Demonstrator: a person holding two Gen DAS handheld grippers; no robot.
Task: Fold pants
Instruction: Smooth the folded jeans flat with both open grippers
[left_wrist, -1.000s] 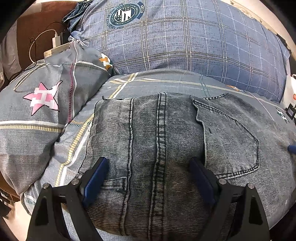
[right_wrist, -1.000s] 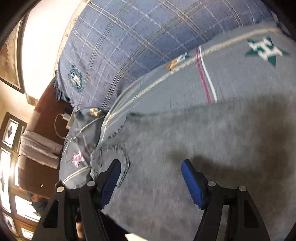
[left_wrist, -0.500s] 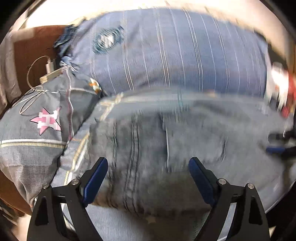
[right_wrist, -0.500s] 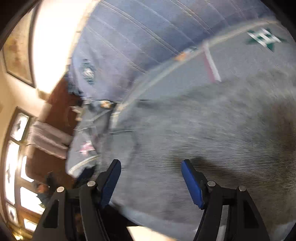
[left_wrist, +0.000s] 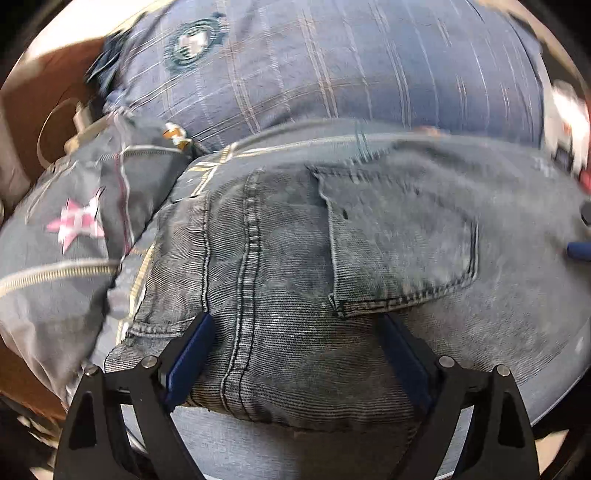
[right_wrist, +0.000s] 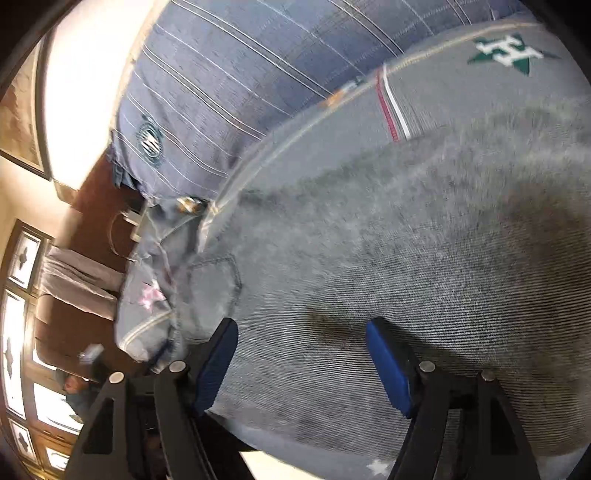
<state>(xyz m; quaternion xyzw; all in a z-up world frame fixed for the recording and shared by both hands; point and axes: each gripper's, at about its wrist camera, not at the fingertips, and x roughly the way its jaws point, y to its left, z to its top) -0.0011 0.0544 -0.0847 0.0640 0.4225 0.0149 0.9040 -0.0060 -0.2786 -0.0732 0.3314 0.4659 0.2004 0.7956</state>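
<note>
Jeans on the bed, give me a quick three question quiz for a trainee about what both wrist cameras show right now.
1. True or false: the left gripper is clamped shut on the jeans.
2. Which lies beside the jeans' waistband end? A) star pillow B) a towel C) a laptop
3. Fill in: the back pocket faces ____.

Key: 1 false, its jaws stand open. 2 A. 3 up.

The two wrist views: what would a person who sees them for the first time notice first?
The grey jeans fill the middle of both views, spread flat on the bed, back pocket up. Both the left gripper and the right gripper stand open just over the denim. Behind lies a blue plaid pillow, and to the left a grey pillow with a pink star.
</note>
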